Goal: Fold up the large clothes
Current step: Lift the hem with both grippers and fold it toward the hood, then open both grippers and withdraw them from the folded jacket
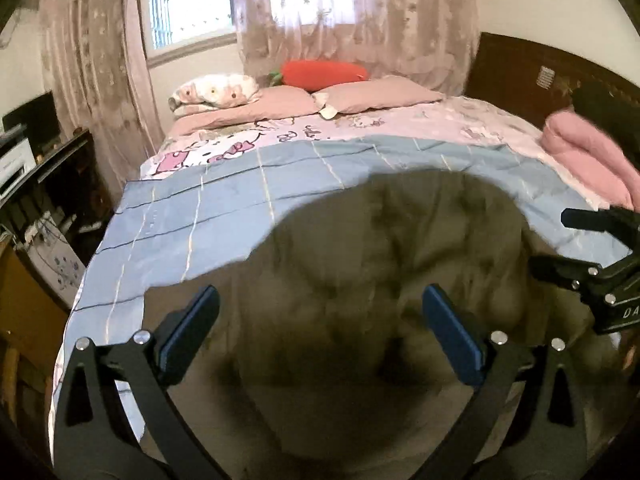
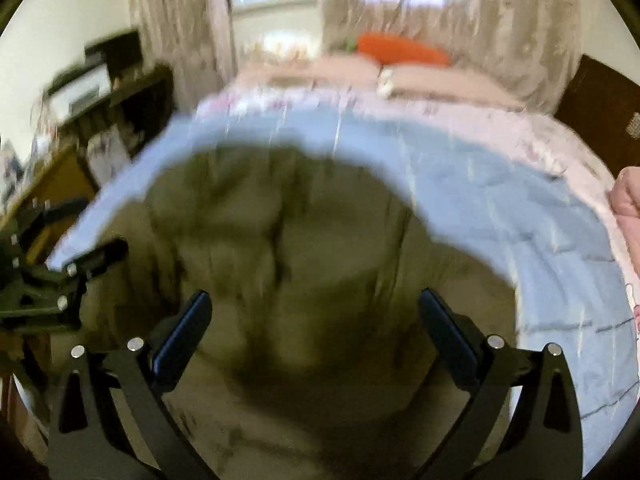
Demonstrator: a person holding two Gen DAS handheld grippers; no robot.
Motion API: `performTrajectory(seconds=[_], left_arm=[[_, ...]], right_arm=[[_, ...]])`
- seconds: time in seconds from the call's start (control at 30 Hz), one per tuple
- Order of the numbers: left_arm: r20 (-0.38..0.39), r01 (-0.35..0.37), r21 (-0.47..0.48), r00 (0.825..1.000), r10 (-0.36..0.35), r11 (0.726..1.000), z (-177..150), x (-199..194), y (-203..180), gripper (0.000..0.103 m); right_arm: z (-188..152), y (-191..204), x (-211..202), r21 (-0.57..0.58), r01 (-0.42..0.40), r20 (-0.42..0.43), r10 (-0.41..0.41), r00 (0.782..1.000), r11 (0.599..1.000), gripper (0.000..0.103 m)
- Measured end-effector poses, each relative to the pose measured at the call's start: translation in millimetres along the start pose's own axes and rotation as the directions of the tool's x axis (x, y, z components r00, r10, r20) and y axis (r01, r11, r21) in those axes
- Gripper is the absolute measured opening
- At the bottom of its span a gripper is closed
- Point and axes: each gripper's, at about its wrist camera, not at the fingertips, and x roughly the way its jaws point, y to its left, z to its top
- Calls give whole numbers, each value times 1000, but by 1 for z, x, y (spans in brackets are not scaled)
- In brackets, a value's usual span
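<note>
Both grippers, left (image 1: 320,320) and right (image 2: 316,320), spread wide, holding nothing, poised above olive coat (image 1: 360,280) lying on blue sheet (image 1: 200,208). Blurred right view; risk of grabbing sheet with coat.

2 close views, bed (image 1: 224,216) shared

— Where is the garment (image 1: 360,280) found?
— It is spread on the sheet (image 1: 200,216) at the bed's near end, below both grippers.
— And behind it?
— Pillows (image 1: 320,100) are laid at the far end, under the window (image 1: 188,4); shelves (image 1: 48,184) are placed left.
</note>
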Motion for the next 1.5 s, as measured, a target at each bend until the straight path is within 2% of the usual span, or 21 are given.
performTrajectory(seconds=[0.1, 0.23, 0.33, 0.47, 0.53, 0.63, 0.93, 1.23, 1.43, 1.5], left_arm=[[-87, 12, -23, 996, -14, 1000, 32, 35, -4, 101], [-174, -8, -133, 985, -16, 991, 54, 89, 10, 101], [-267, -10, -209, 962, -47, 978, 46, 134, 27, 101], [-339, -37, -155, 941, -18, 987, 31, 171, 26, 101], [-346, -34, -134, 938, -15, 990, 24, 182, 26, 101], [-345, -14, -172, 937, -47, 985, 19, 192, 31, 101], [-337, -4, -182, 940, -58, 983, 2, 221, 33, 101], [-290, -31, -156, 957, -16, 987, -10, 224, 28, 101], [-294, -50, -137, 956, 7, 989, -11, 226, 25, 101], [-310, -62, -127, 950, 20, 990, -8, 226, 24, 101]], right_arm=[[40, 1, 27, 43, 27, -16, -26, 1000, 999, 102], [68, -7, 79, 120, 57, -82, -47, 995, 991, 102], [63, -18, 113, 169, 65, -161, -37, 986, 984, 102], [46, -21, 150, 135, 103, -244, -67, 967, 985, 102], [36, -25, 163, 123, 108, -250, -74, 965, 987, 102], [28, -29, 177, 124, 110, -242, -77, 967, 986, 102], [11, -33, 205, 130, 128, -211, -99, 973, 983, 102], [2, -34, 211, 131, 126, -196, -99, 976, 983, 102], [2, -33, 212, 123, 129, -198, -103, 975, 984, 102], [3, -32, 210, 115, 129, -198, -105, 975, 985, 102]])
